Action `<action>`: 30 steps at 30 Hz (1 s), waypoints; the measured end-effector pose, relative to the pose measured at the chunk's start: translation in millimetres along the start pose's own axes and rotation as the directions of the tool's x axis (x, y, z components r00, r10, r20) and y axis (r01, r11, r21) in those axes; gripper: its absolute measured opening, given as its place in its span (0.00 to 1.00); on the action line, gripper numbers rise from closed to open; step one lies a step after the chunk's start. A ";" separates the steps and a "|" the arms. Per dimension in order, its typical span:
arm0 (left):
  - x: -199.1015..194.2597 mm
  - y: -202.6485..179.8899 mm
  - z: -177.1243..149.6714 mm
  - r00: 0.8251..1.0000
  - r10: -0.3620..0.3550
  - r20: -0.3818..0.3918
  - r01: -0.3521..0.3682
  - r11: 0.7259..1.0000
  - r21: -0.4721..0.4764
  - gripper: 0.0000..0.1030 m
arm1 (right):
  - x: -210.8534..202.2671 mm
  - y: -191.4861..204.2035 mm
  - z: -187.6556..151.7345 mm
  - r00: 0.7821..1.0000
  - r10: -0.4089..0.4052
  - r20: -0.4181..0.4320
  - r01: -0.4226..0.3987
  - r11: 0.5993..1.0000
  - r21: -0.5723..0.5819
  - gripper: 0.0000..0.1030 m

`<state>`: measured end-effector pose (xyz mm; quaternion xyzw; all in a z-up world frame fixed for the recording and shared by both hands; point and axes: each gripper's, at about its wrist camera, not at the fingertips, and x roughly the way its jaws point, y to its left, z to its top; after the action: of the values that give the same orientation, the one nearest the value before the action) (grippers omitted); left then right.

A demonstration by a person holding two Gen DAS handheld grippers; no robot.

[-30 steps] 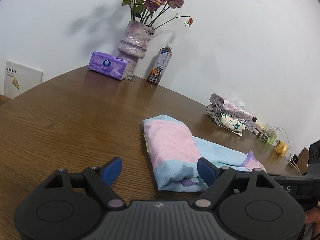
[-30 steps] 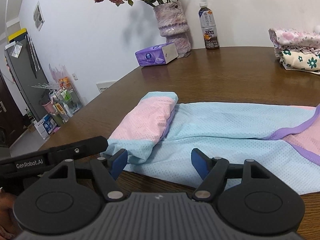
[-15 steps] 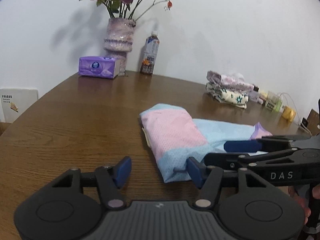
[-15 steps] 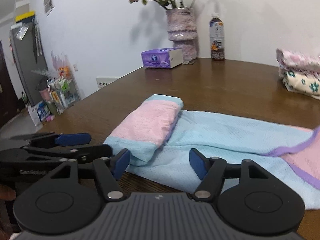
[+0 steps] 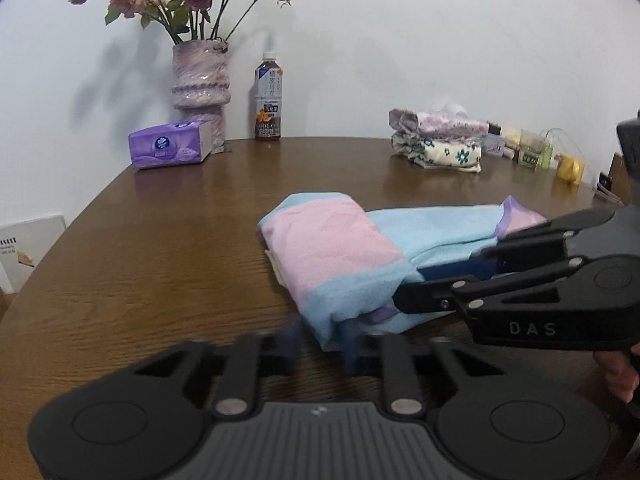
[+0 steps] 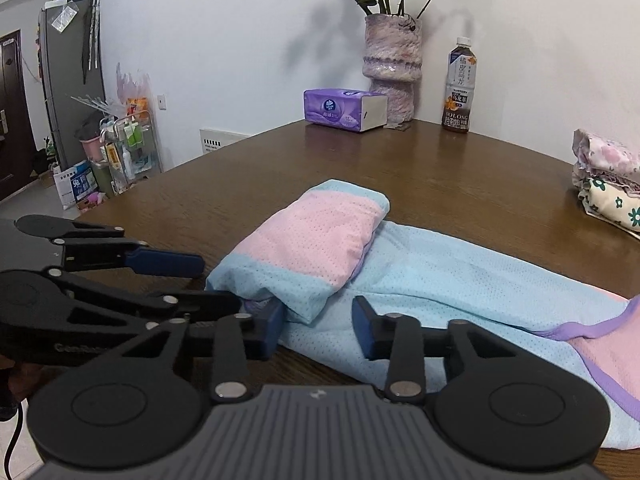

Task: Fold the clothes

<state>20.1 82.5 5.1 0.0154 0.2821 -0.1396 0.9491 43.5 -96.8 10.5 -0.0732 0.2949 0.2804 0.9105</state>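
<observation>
Closing both sets of jaws, we work at the near edge of the pink-and-blue garment (image 6: 320, 248), which lies partly folded on the brown desk (image 6: 460, 168). Our left hand-held gripper (image 5: 320, 340) has its blurred jaws nearly together on the folded corner. Our right hand-held gripper (image 6: 318, 328) has its jaws still apart, blue cloth between them.

Left gripper's (image 5: 320, 340) blue fingertips smeared by motion blur against the garment's (image 5: 340, 252) near corner, garment's far end (image 6: 600, 360) cut off at the right edge, stacked floral clothes (image 6: 608, 184) likewise cropped, bottle (image 5: 269, 98) label print too small to read.
</observation>
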 end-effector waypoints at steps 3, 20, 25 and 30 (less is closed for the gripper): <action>-1.8 5.4 -2.0 1.000 -0.010 0.012 0.010 0.999 -0.041 0.04 | 1.1 -0.3 -1.1 1.000 0.010 -0.008 -0.010 1.000 0.001 0.09; 0.1 15.9 -4.3 0.999 -0.042 0.019 0.044 0.990 -0.134 0.03 | 0.8 2.7 -5.0 1.000 0.012 -0.021 -0.012 0.999 -0.031 0.02; -0.7 17.3 -5.6 0.999 -0.027 0.025 0.030 0.987 -0.157 0.03 | 0.9 -0.2 -6.6 1.000 0.019 -0.014 -0.020 1.000 -0.019 0.03; -1.3 18.2 -6.1 0.999 -0.025 0.028 0.029 0.986 -0.165 0.03 | -0.2 -2.0 -7.9 1.000 0.021 -0.012 -0.021 1.000 -0.013 0.03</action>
<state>20.8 101.0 -0.3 -0.0693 0.2805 -0.1287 0.9487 40.5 -101.0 4.1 -0.0776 0.2991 0.2913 0.9054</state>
